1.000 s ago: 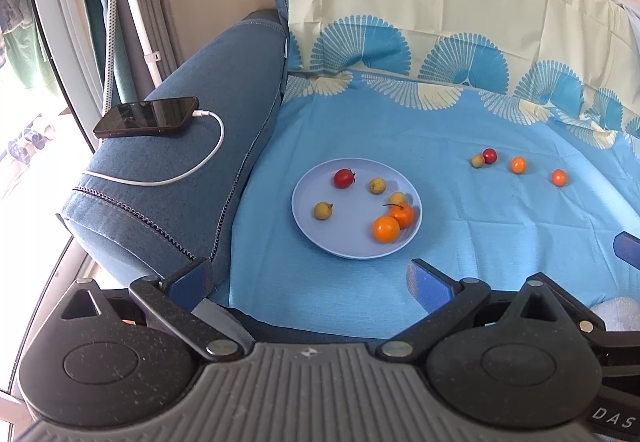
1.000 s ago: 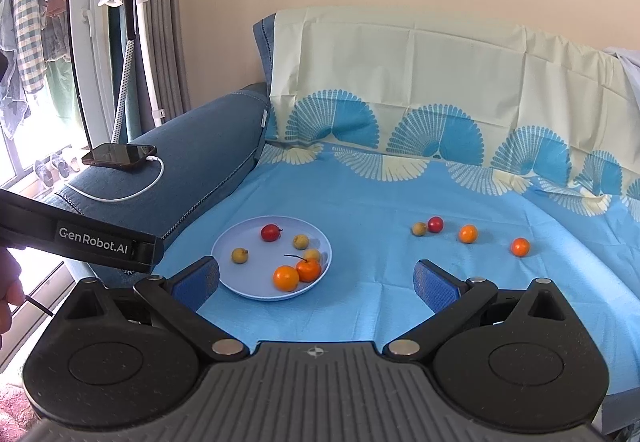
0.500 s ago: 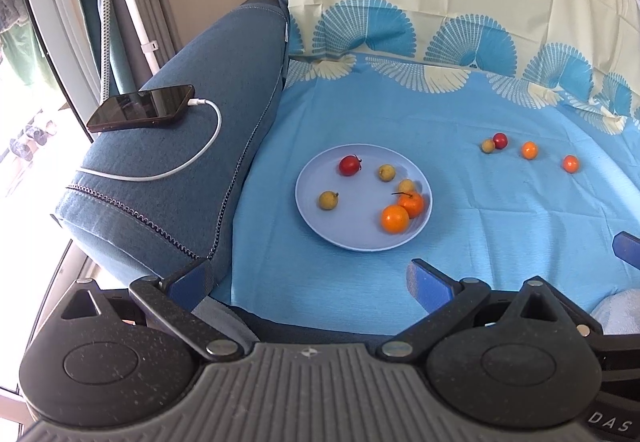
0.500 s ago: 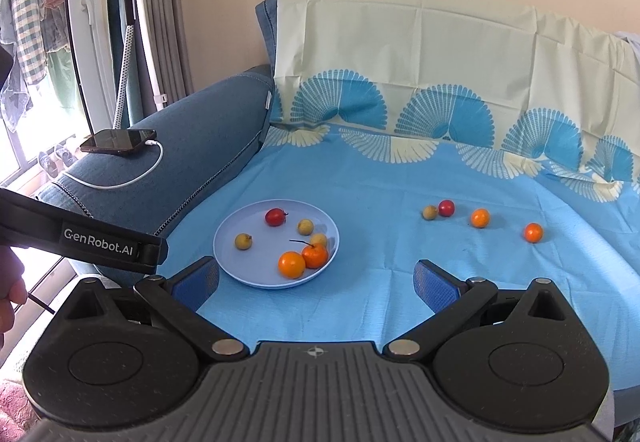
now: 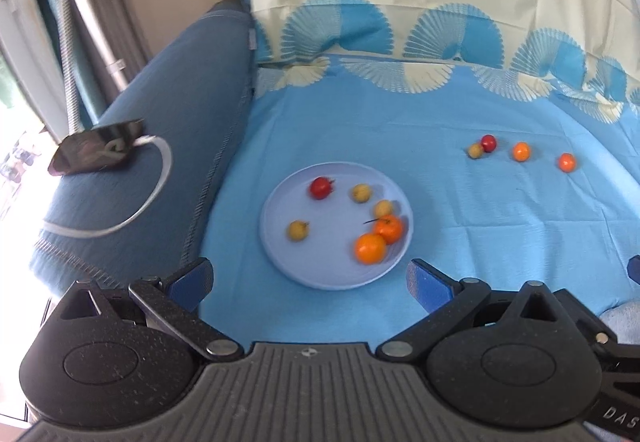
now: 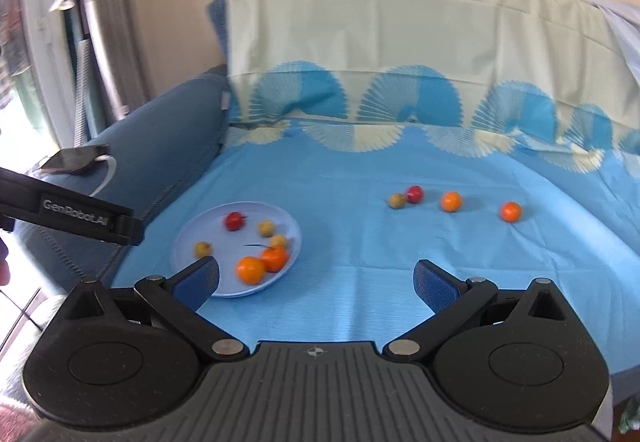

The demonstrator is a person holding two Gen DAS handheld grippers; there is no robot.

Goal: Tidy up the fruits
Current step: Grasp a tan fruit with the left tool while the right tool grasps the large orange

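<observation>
Since half a second ago both views have swung and blurred, and the plate (image 5: 280,258) now sits closer in front of our left tool (image 5: 310,280), whose blue fingers stand wide apart with nothing between them. Our right tool (image 6: 316,282) is likewise spread and empty, its left finger covering part of the plate's near rim. On the plate we count a red fruit (image 5: 320,187), three yellowish ones and two orange ones (image 5: 370,248) touching each other; motion blur leaves their kind unclear. Four more lie on the blue sheet (image 6: 360,262) well to the right: a yellowish fruit (image 6: 397,200) touching a red one (image 6: 415,194), then two orange ones apart. On the sofa armrest the phone (image 5: 96,151) is smeared.
</observation>
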